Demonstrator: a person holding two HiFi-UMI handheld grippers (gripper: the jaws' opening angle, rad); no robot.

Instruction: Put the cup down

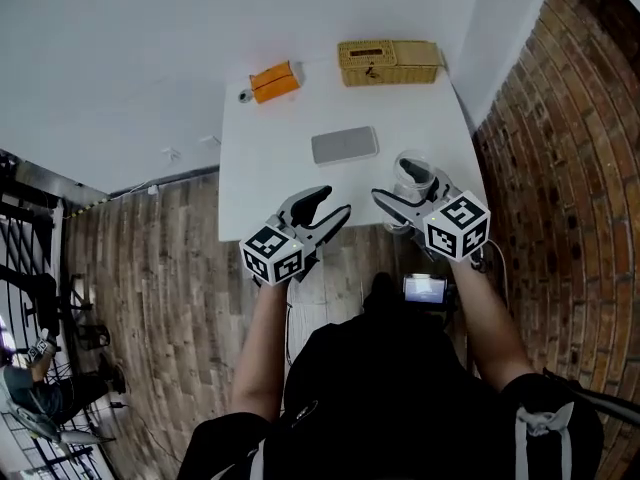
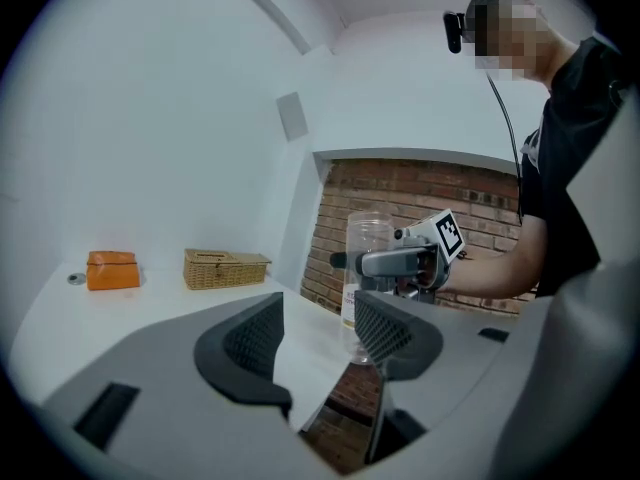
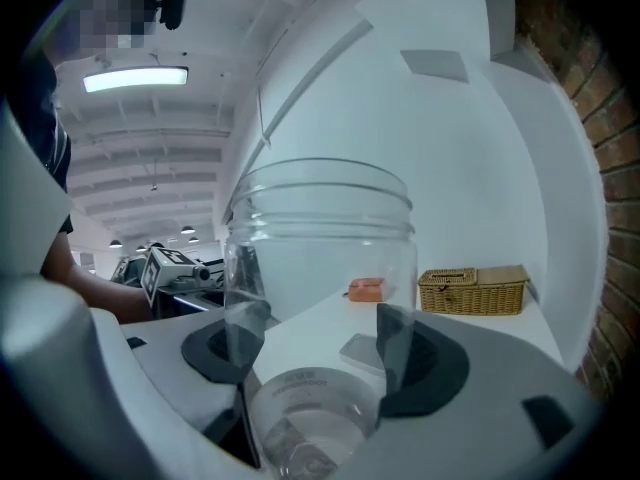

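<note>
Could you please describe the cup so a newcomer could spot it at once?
Find the white table beside the brick wall. At its near right corner, the right hand-held gripper grips the cup: the only see-through thing there, unlike the wicker box and orange pack.

One cup [image 1: 418, 169], one basket [image 1: 388, 62], one orange box [image 1: 274, 81] and one flat grey pad [image 1: 344, 145] are counted. Two grippers are seen: the left gripper [image 1: 337, 200] and the right gripper [image 1: 393, 183].

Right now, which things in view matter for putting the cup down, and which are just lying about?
For the job: clear cup, gripped by the right gripper; white table.
Lying about: orange box; wicker basket; flat grey case, all on the table.
</note>
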